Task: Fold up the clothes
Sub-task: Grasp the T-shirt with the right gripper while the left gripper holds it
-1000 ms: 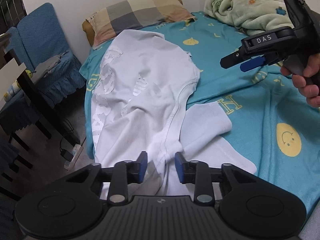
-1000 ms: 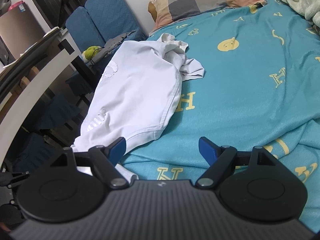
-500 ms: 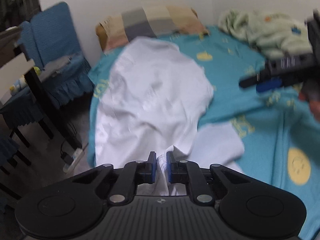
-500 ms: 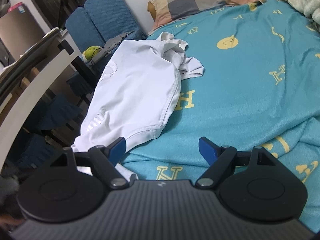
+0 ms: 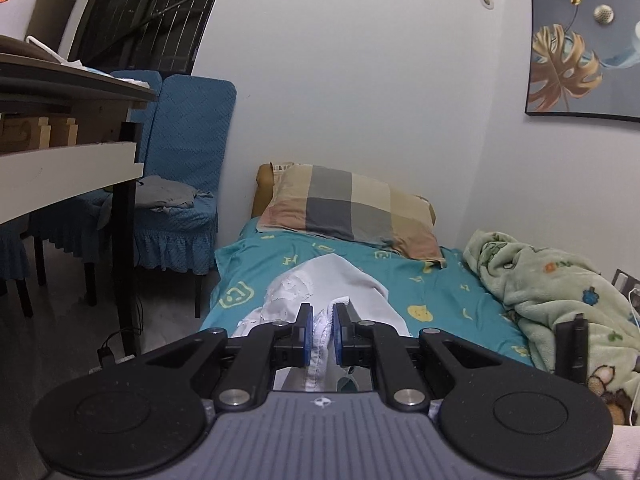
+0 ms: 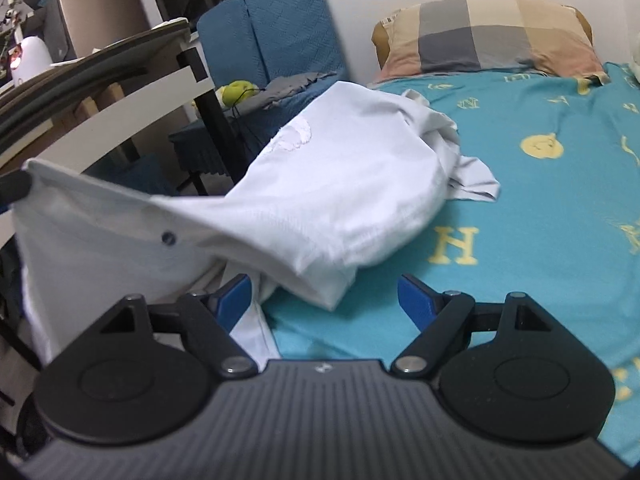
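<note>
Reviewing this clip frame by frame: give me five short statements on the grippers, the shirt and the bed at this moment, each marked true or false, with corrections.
1. The left gripper is shut on the white shirt. True.
2. The right gripper also clamps the shirt. False: its jaws stand wide open, with nothing between them.
3. Part of the shirt is lifted off the bed sheet. True: the near edge hangs stretched in the air at the left of the right wrist view.
4. The checked pillow lies on top of the shirt. False: it sits at the head of the bed, apart from the shirt.
5. The sheet is plain red. False: it is teal with yellow letters and smiley faces.
</note>
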